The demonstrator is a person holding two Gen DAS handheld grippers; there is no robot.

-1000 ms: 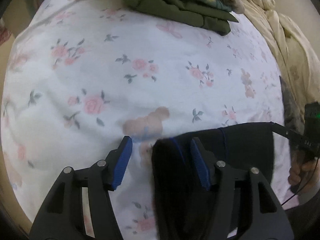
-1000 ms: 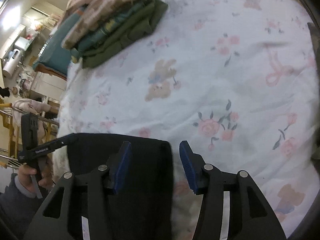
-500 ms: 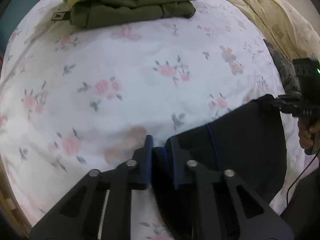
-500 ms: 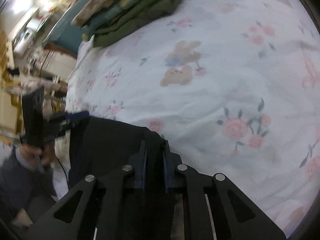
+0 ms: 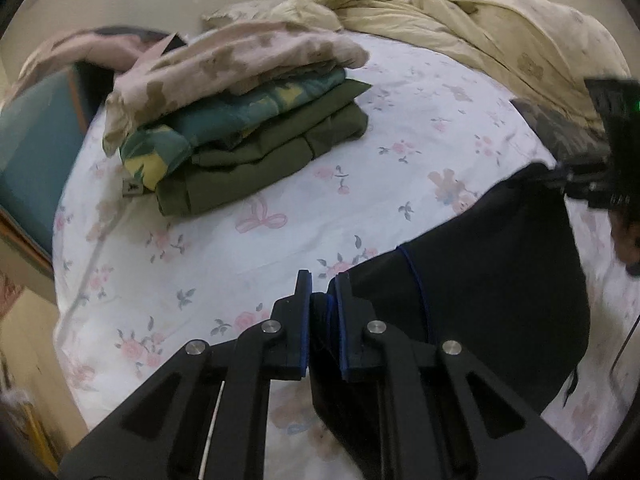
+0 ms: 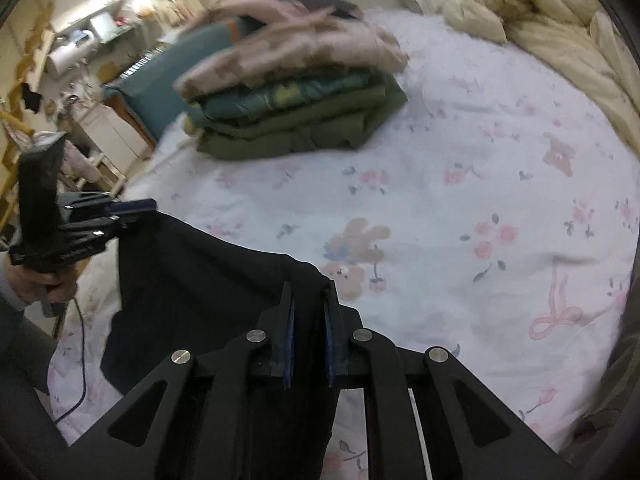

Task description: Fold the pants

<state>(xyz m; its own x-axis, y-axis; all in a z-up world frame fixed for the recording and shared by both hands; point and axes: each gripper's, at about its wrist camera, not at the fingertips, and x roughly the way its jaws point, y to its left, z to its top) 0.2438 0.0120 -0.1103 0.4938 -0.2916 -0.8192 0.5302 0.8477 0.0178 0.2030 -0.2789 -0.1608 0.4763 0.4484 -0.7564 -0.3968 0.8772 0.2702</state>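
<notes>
Both my left gripper (image 5: 322, 296) and right gripper (image 6: 308, 300) pinch thin corners of the black pants (image 5: 500, 280), so fabric may slip, sagging onto the bed (image 5: 280, 248).

Floral-sheeted bed (image 5: 360, 208) bears folded clothes stack (image 5: 248, 120) and cream quilt (image 5: 480, 24)

The black, soft-fabric pants (image 5: 492, 280) hang stretched above the white floral bedsheet, the top edge pulled into a shallow sagging line between two raised corners. One corner sits bunched at the near end in the left wrist view, the other far off to the right. A thin blue seam line runs down the cloth near that near corner. Below the taut edge the dark fabric (image 6: 208, 280) drapes loose, its lower hem curling onto the sheet.
</notes>
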